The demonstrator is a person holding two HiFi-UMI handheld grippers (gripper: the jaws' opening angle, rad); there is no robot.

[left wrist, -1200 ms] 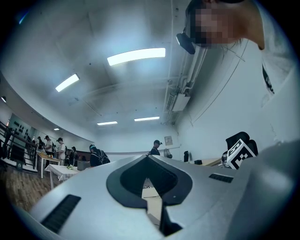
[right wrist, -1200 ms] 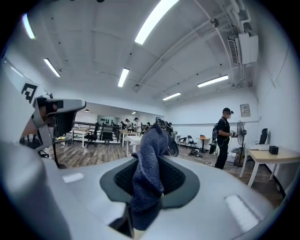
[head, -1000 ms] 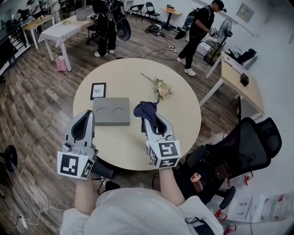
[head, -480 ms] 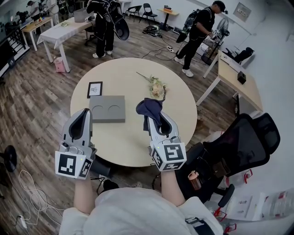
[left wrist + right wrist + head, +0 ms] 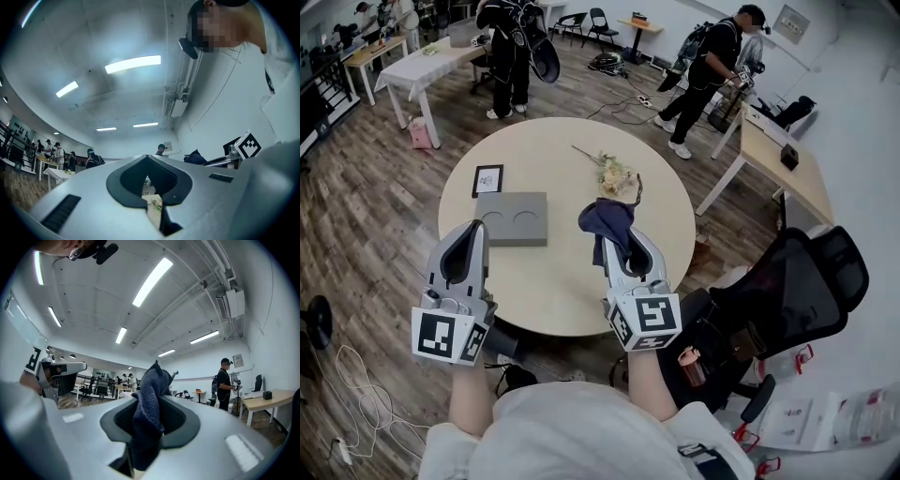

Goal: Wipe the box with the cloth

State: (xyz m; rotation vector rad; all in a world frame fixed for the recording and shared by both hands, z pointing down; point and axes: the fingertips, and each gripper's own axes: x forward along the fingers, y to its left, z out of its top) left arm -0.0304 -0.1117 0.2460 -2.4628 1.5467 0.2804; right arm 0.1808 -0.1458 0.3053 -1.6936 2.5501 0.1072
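Note:
A grey box (image 5: 511, 217) with two round hollows in its top lies on the left part of the round beige table (image 5: 553, 281). My right gripper (image 5: 614, 236) hovers above the table to the right of the box, shut on a dark blue cloth (image 5: 603, 217). In the right gripper view the cloth (image 5: 149, 394) bunches up between the jaws of that gripper (image 5: 147, 427). My left gripper (image 5: 474, 232) is held over the table's near left edge, just in front of the box, shut and empty. The left gripper view shows the left gripper (image 5: 149, 164) pointing up toward the ceiling.
A small framed picture (image 5: 488, 179) lies beyond the box. A sprig of dried flowers (image 5: 614, 174) lies beyond the cloth. A black office chair (image 5: 787, 300) stands close at the right. People (image 5: 712, 56) stand by other tables at the back.
The table and box have drifted slightly left and away in the head view. Both grippers stay about where they were, the right one still holding the cloth.

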